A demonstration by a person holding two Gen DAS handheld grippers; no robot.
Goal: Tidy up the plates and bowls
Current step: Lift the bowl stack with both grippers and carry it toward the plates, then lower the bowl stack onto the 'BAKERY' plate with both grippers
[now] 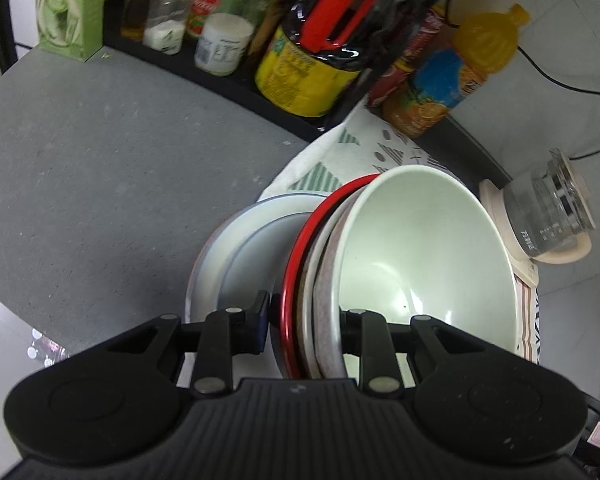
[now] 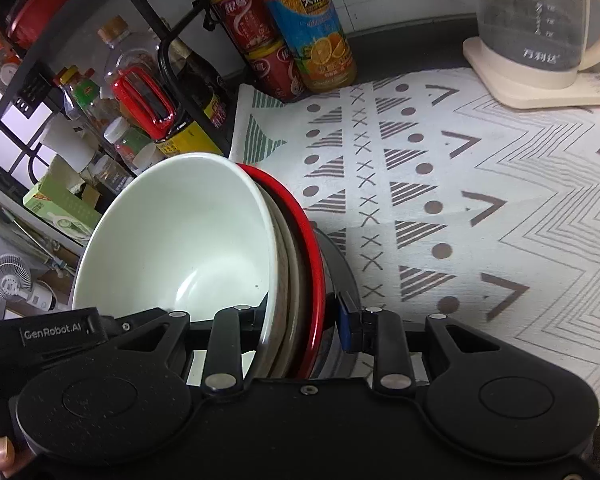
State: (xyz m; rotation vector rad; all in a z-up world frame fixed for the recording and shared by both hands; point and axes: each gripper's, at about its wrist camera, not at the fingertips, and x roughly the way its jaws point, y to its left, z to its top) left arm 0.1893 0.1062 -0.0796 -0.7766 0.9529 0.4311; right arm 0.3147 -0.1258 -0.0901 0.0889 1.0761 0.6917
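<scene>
Stack (image 1: 320, 280) of nested bowls and red plate, tilted, frame centre: left gripper (image 1: 304, 320) and right gripper (image 2: 300, 316) both pinch its rim. Step, judged: carrying; next calls for level set-down on cloth (image 2: 480, 200).

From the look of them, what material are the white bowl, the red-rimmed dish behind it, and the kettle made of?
White bowl: probably glazed ceramic or melamine; smooth, glossy, with soft highlights.
Red-rimmed dish: likely lacquered plastic or melamine; the red edge is thin and shiny.
Kettle: clear glass body, printed level marks visible through it, on a matte cream base that looks like plastic.
Both tools, left and right, clamp the stack.
</scene>
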